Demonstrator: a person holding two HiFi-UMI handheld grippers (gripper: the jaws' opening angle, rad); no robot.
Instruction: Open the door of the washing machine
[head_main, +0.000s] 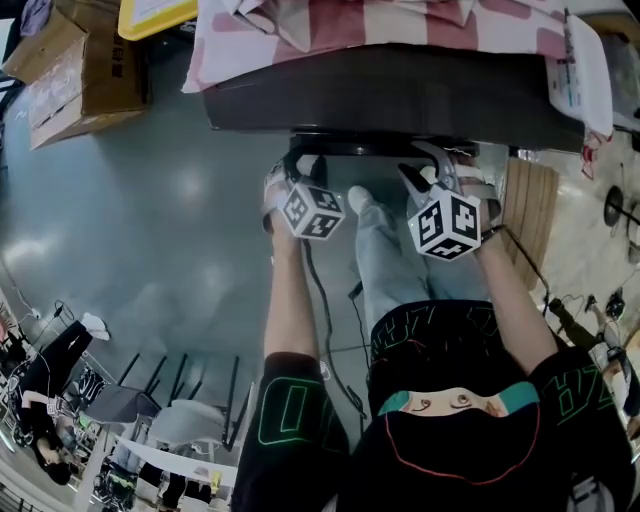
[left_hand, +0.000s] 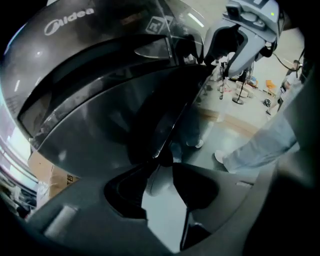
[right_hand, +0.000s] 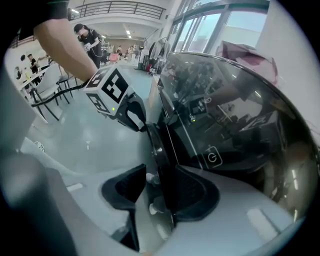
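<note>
looking down at a dark washing machine (head_main: 400, 95) with a pink and white checked cloth (head_main: 380, 25) draped over the top. its door (head_main: 370, 146) sticks out of the front as a dark rim, right above the person's jeans and shoes. both tools are up against that rim, one on each side, marker cubes facing the camera. the left hand-held gripper (left_hand: 161, 175) has its jaws wide apart, and the thin dark edge of the door runs down into the gap between them; nothing looks pinched. the glossy curved front with the midea logo (left_hand: 67, 20) fills most of that view. the right hand-held gripper (right_hand: 159, 180) is spread wide too, with the door's rim standing in the gap closer to one pad. i can't tell if it actually touches. there's a little power symbol (right_hand: 213, 158) on the shiny panel just past it. cardboard boxes (head_main: 85, 70) sit on the grey floor (head_main: 150, 230) off to the left of the machine.
</note>
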